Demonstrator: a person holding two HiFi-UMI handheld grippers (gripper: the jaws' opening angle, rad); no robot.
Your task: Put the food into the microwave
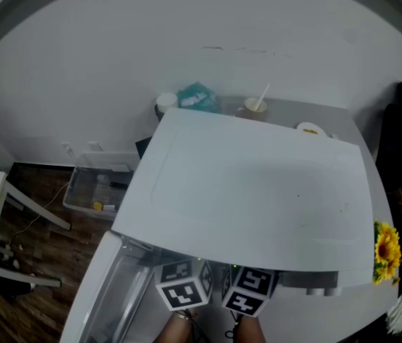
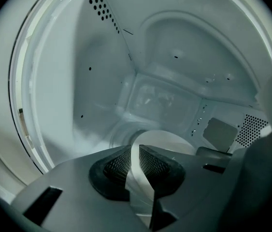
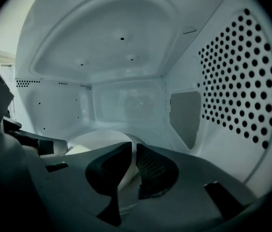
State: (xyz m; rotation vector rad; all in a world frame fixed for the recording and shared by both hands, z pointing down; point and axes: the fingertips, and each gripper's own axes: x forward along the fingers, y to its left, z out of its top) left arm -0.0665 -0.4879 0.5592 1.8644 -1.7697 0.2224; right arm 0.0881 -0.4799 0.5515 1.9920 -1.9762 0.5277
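Head view looks down on a white microwave on a grey counter, with its door swung open at the lower left. Both marker cubes sit at its mouth, and the tongs reach inside.

Both gripper views look into the white cavity, where a white plate sits low in the middle. I cannot tell whether it rests on the cavity floor. A pale patch on it in the right gripper view may be the food.

The left tongs are clamped on the plate's near rim, and the right tongs are clamped on the rim as well.

Behind the microwave stand a cup and a teal pack. A sunflower is at the right edge.
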